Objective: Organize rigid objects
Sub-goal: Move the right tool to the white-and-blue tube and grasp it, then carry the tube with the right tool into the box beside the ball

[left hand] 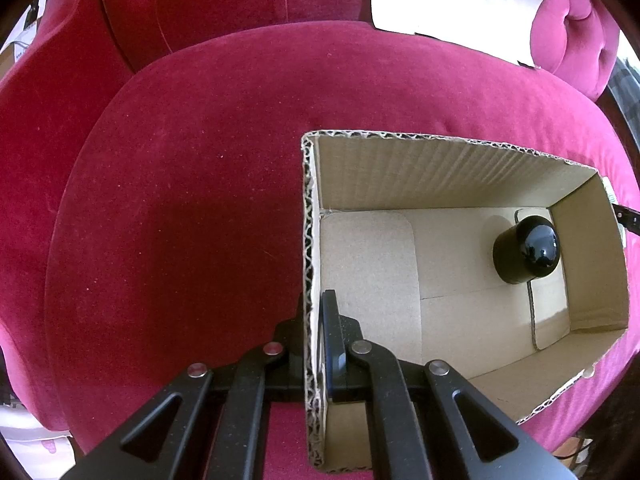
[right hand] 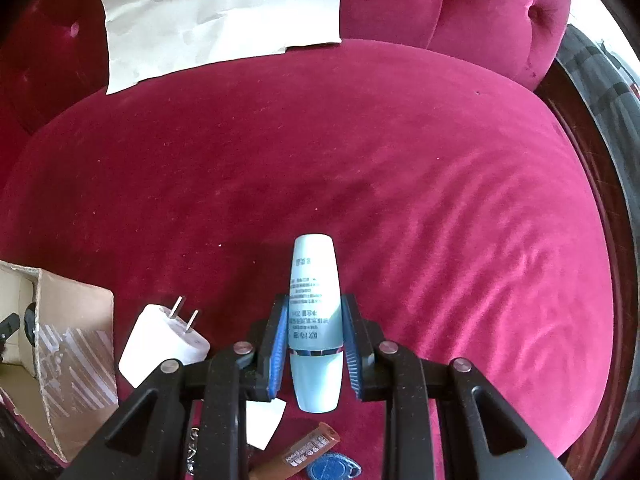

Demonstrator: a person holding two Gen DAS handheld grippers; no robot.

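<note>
The pale blue bottle (right hand: pixel 316 320) lay on the red cushion (right hand: pixel 360 168), right between the fingers of the right tool (right hand: pixel 315 344). Its long axis ran straight along the tool's pointing line, cap end toward the camera. The blue pads (right hand: pixel 279 344) were closed in against the bottle's sides near the silver band; the bottle looked gripped, though firm contact on both sides could not be fully confirmed. The cardboard box (right hand: pixel 76 320) lay to the left of this tool, past the white charger plug (right hand: pixel 164 344). The left tool (left hand: pixel 316 332) was pinched shut on the box's near wall (left hand: pixel 310 240), holding it steady. A black cylinder (left hand: pixel 526 250) was already seen inside. The lift was judged to need a leftward carry.
</note>
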